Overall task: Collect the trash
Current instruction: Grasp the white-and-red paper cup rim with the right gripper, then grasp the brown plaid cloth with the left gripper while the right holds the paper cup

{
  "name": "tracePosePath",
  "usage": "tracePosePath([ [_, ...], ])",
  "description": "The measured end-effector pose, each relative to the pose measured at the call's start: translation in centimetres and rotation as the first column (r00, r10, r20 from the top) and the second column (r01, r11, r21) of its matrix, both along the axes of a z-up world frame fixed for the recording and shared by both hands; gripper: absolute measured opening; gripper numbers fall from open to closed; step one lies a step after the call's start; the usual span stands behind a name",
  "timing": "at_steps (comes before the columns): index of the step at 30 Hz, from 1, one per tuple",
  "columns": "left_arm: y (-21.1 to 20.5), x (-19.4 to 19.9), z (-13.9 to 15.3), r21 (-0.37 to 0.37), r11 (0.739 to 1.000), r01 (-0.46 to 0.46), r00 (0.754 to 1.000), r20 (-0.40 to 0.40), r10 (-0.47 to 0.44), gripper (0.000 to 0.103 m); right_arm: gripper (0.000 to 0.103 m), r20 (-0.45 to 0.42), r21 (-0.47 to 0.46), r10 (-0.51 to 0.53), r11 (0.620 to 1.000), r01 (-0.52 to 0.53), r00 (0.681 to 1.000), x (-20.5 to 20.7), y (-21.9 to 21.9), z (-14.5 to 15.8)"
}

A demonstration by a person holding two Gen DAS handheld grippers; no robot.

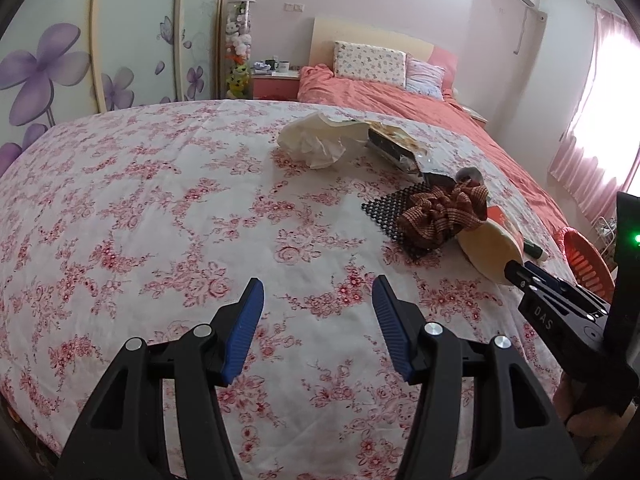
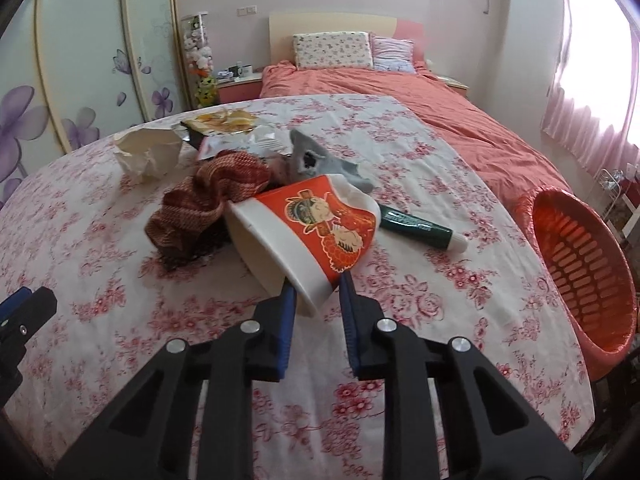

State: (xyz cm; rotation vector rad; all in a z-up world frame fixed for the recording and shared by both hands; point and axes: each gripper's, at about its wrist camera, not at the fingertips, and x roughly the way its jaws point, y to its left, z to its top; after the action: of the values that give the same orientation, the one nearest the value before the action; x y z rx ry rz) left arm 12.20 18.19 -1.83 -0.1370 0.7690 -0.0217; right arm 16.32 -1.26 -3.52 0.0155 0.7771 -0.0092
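Your counter wears a white cloth (image 2: 120, 208) sprinkled with red-pink flowers. On it you see a crushed paper cup (image 2: 312, 232), cream inside and orange-red outside with a cartoon figure, a brown woven checked rag (image 2: 200, 204), a dark green tube (image 2: 416, 226) with a white cap, and a grey sock (image 2: 320, 160). The slatted plastic basket (image 2: 580, 264) is orange-red.

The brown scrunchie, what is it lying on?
The brown scrunchie lies on a black mesh mat; one corner of the mat peeks out. The rest is covered, so anything else under it is hidden.
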Motion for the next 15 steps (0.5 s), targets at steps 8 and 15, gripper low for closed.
tracePosePath([
  [8,-1.3,0.6,0.1,-0.004,1.000,0.025,1.000,-0.008,-0.025,0.057,0.006,0.015,-0.023,-0.020,1.000,0.020,1.000,0.3,-0.5,0.0],
  [15,-3.0,1.4,0.4,-0.013,0.998,0.064,0.998,-0.001,-0.064,0.057,0.004,0.061,0.006,-0.026,1.000,0.026,0.998,-1.5,-2.9,1.8],
])
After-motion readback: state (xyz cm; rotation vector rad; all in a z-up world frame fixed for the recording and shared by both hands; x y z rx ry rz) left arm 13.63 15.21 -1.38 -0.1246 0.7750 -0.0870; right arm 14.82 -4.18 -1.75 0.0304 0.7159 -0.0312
